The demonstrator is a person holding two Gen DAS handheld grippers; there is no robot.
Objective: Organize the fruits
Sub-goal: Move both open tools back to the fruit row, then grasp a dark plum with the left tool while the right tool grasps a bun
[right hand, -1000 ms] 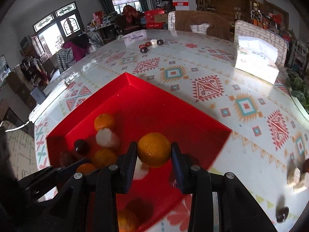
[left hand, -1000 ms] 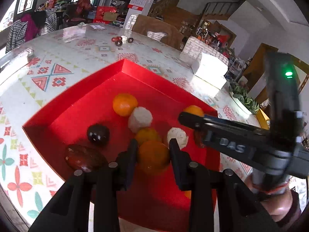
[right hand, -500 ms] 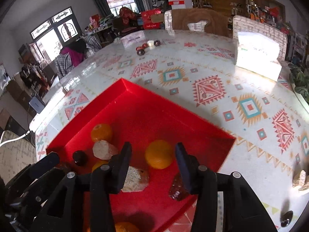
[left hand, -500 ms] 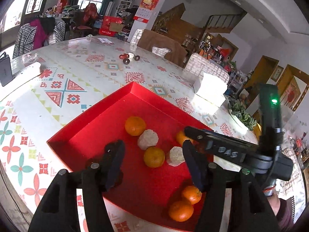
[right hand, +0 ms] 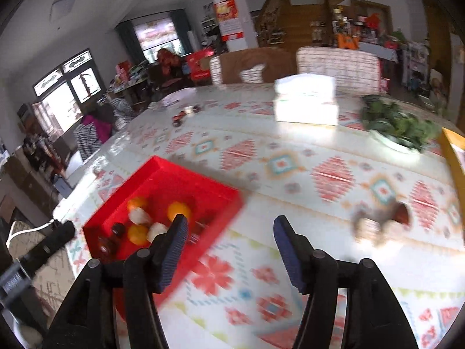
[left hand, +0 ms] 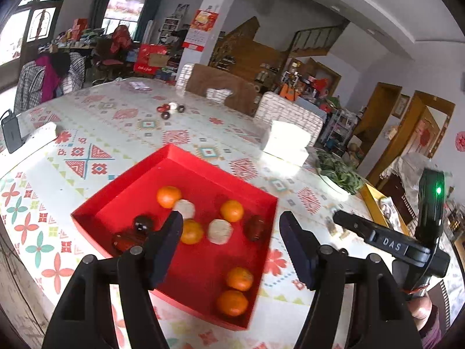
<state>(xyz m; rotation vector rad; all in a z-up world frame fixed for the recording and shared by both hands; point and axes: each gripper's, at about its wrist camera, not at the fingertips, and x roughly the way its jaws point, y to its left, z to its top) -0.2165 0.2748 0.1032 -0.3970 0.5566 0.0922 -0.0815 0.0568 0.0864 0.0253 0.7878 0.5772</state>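
Note:
A red tray (left hand: 263, 200) (right hand: 162, 164) on the patterned table holds several oranges, such as one orange (left hand: 232, 210), two white round fruits (left hand: 220, 230) and dark red-brown fruits (left hand: 255, 227). My left gripper (left hand: 230, 229) hovers above the tray, its jaws opening with nothing between them. My right gripper (right hand: 228, 234) is over bare table to the right of the tray, jaws opening and empty; in the left wrist view the right gripper's body (left hand: 386, 242) shows at the right. A few loose fruits (right hand: 377, 224), blurred, lie on the table to the right.
A white tissue box (right hand: 305, 103) and a bowl of green leaves (right hand: 398, 128) stand farther back. A small group of dark fruits (left hand: 170, 110) lies at the table's far side. Chairs stand behind the table. A yellow-edged object (right hand: 453, 157) sits at the right.
Both grippers let go of their oranges, opened and rose. The left one backed off above the tray. The right one swung right, off the tray and over the table.

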